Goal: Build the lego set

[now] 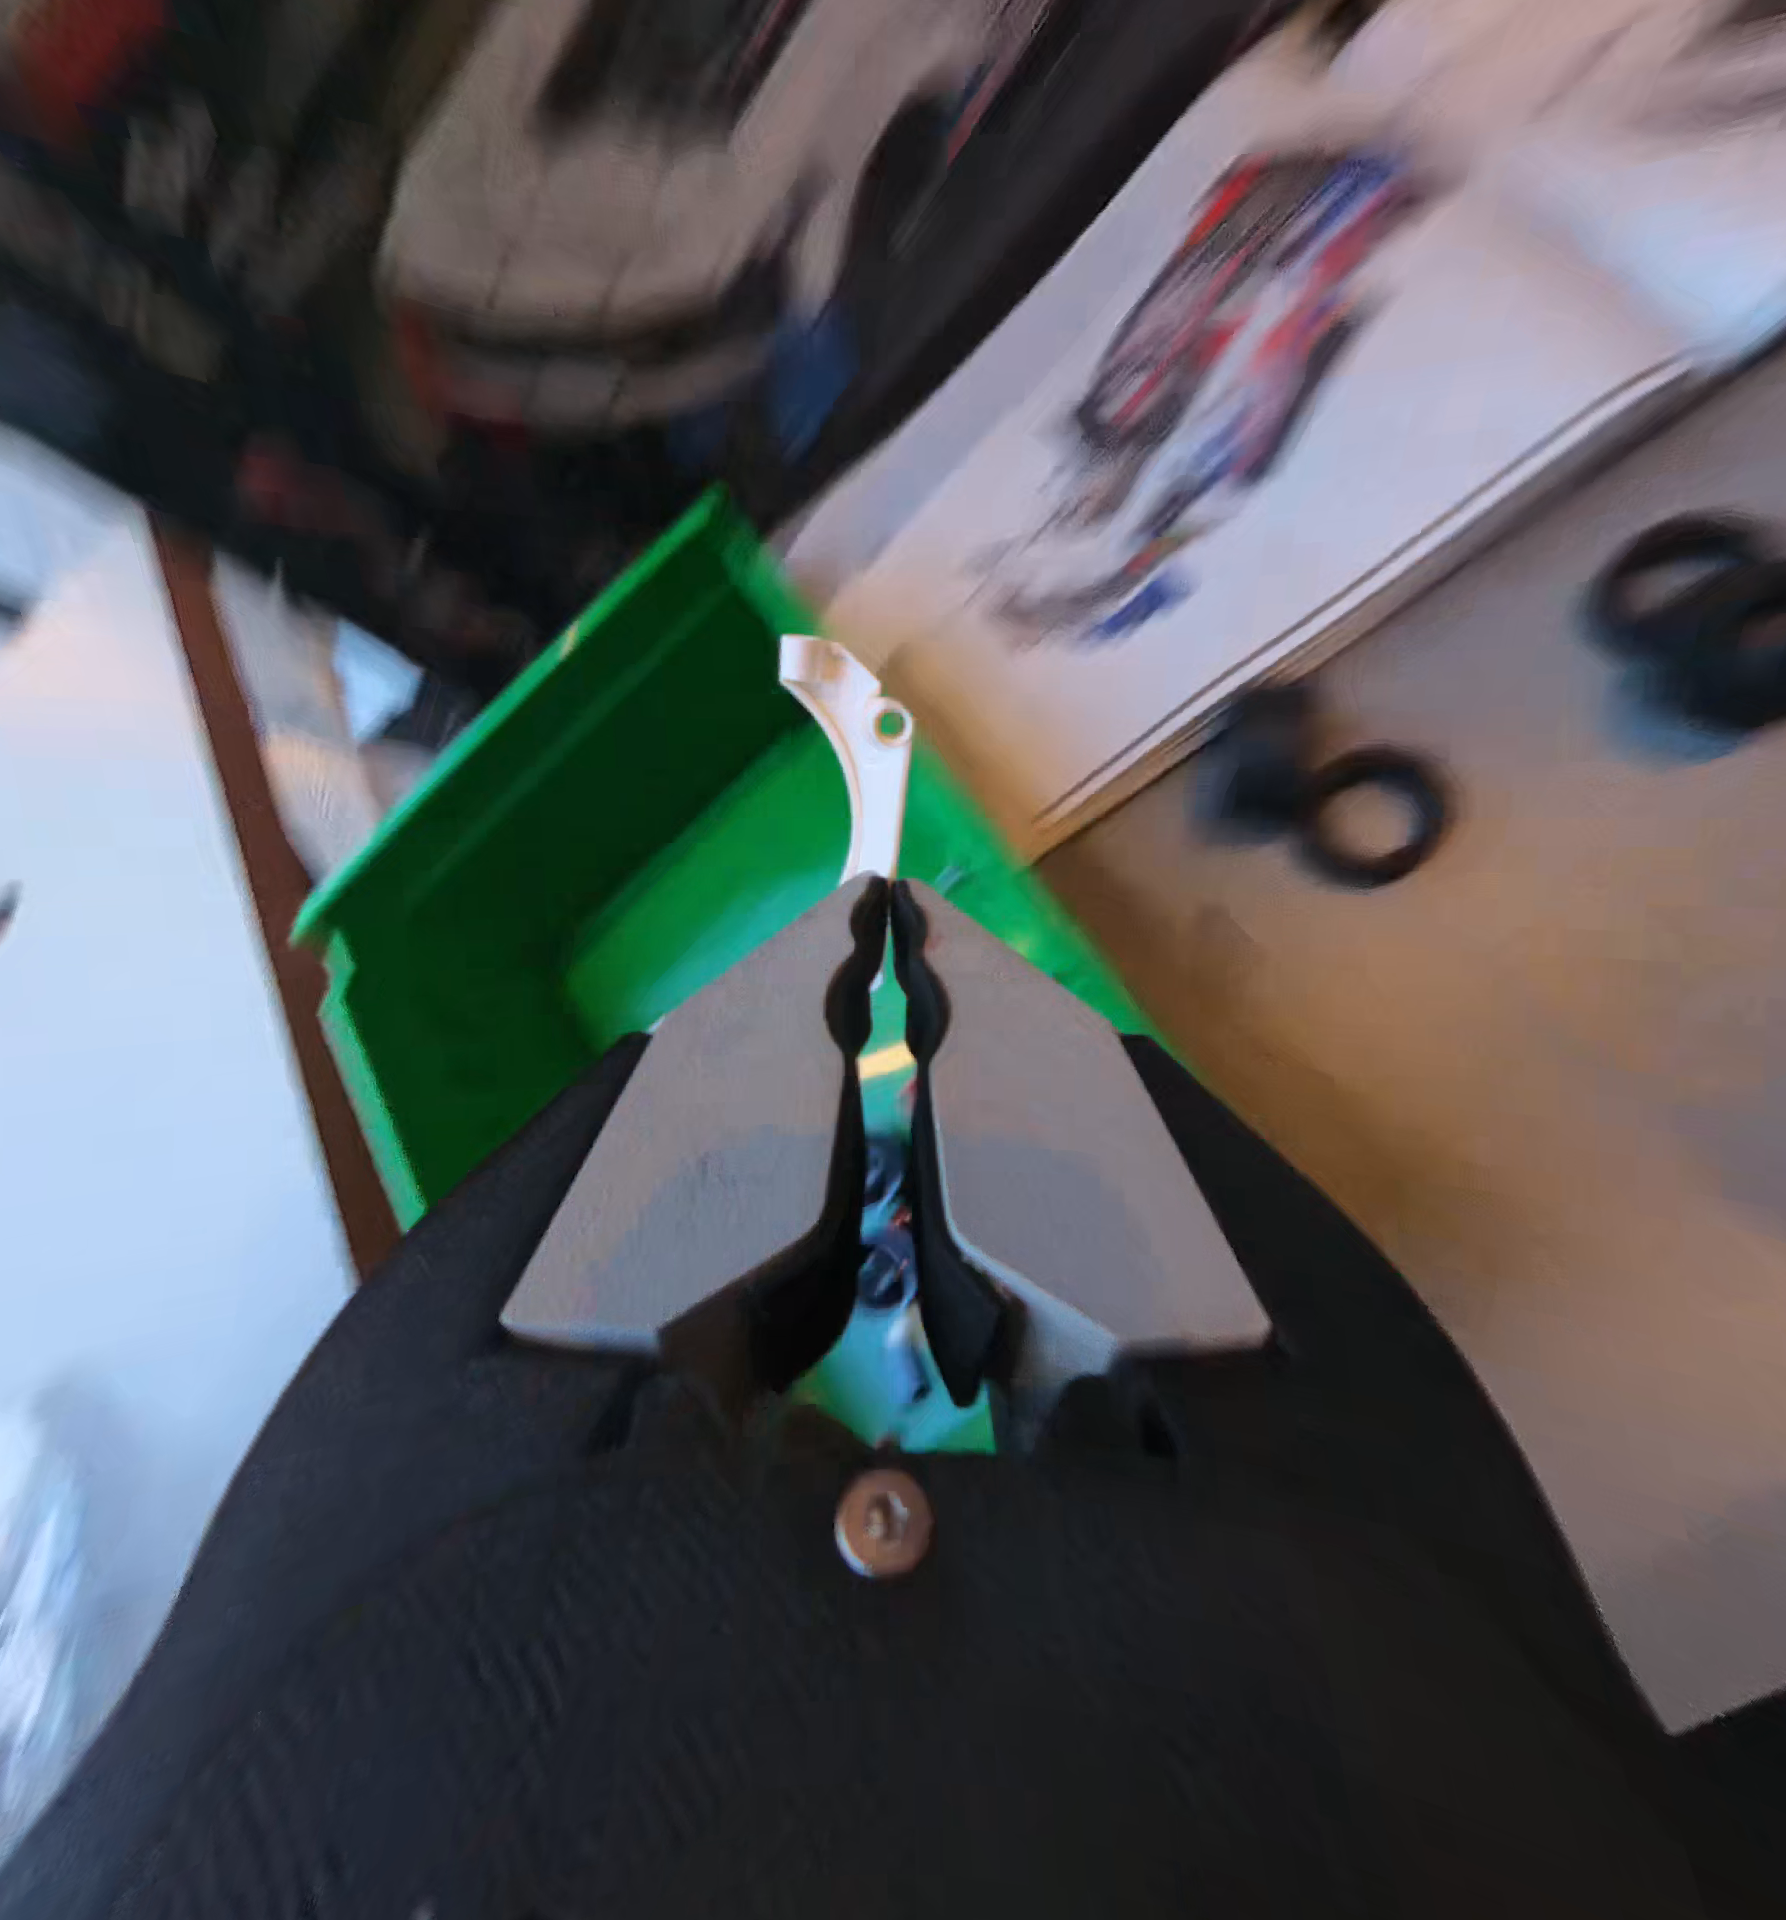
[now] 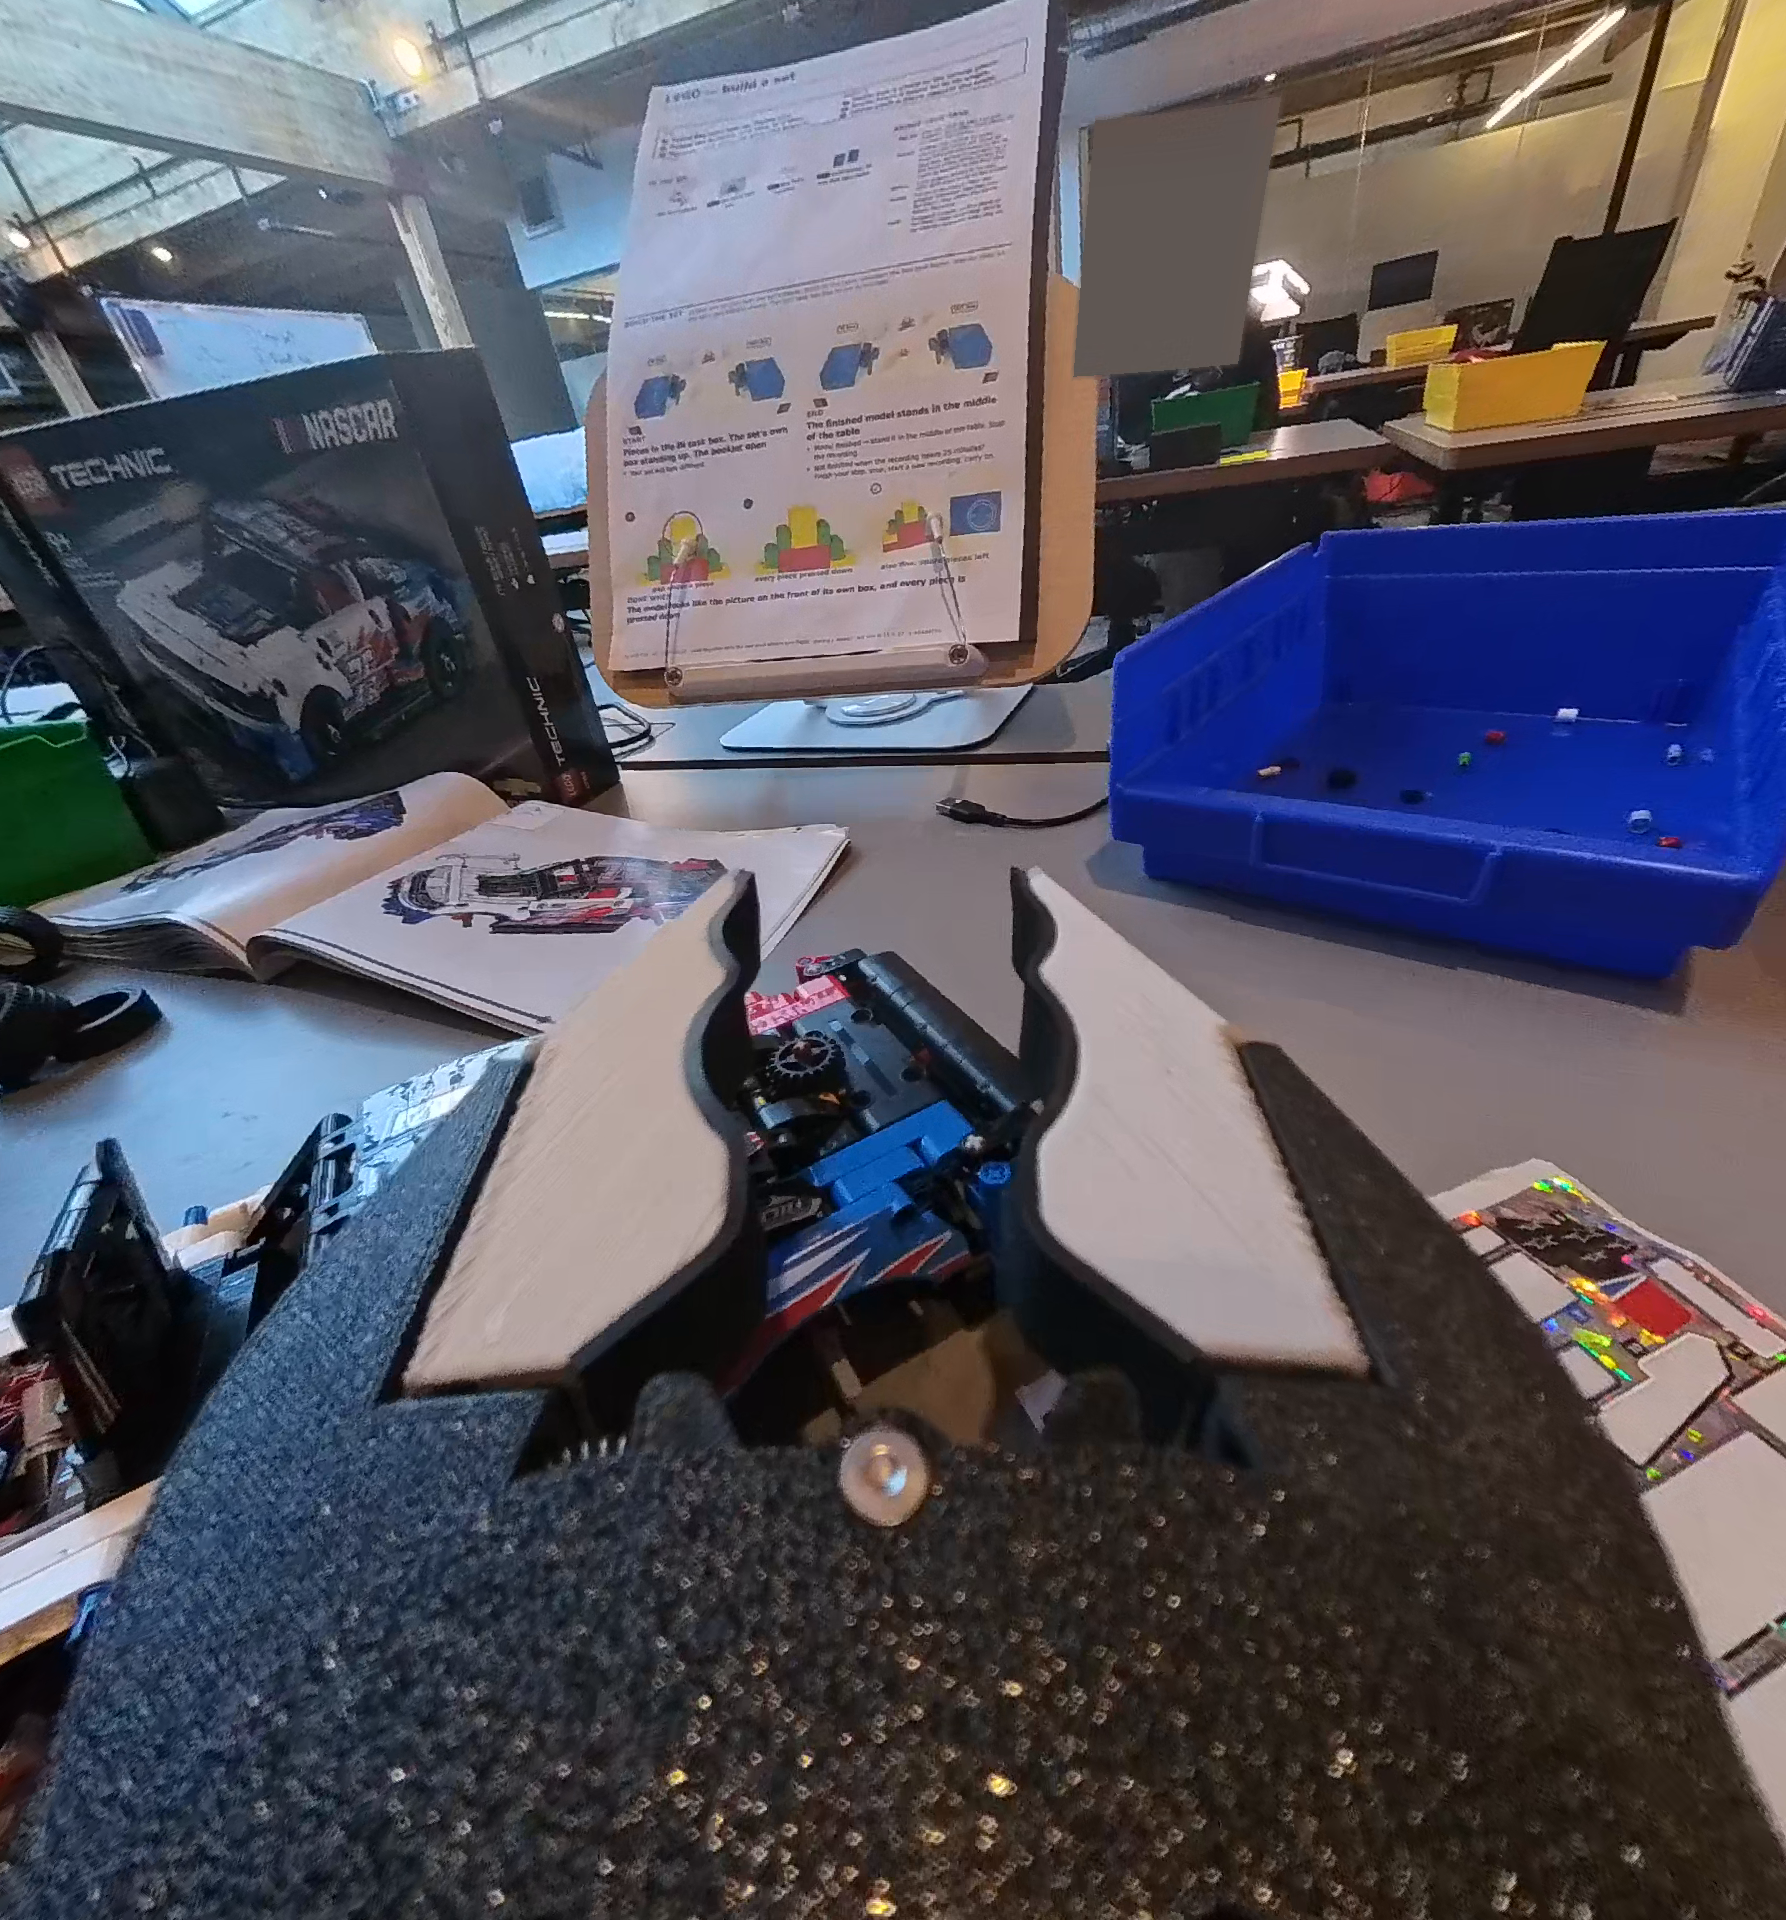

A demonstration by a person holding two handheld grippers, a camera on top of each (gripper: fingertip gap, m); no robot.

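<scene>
- While your left gripper (image 1: 890, 885) pinches a curved white piece (image 1: 861, 755) over the green bin (image 1: 515, 862),
- your right gripper (image 2: 884, 914) gapes around the car model (image 2: 868, 1122) on the bench (image 2: 1388, 1039).

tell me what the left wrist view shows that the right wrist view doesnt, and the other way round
Only the left wrist view shows the left gripper shut on a white curved piece, inside the green bin.

Only the right wrist view shows the open right gripper over the partly built car, the blue bin, the set's box and a sticker sheet.

Both show the open booklet, black tyres and the table.
</scene>
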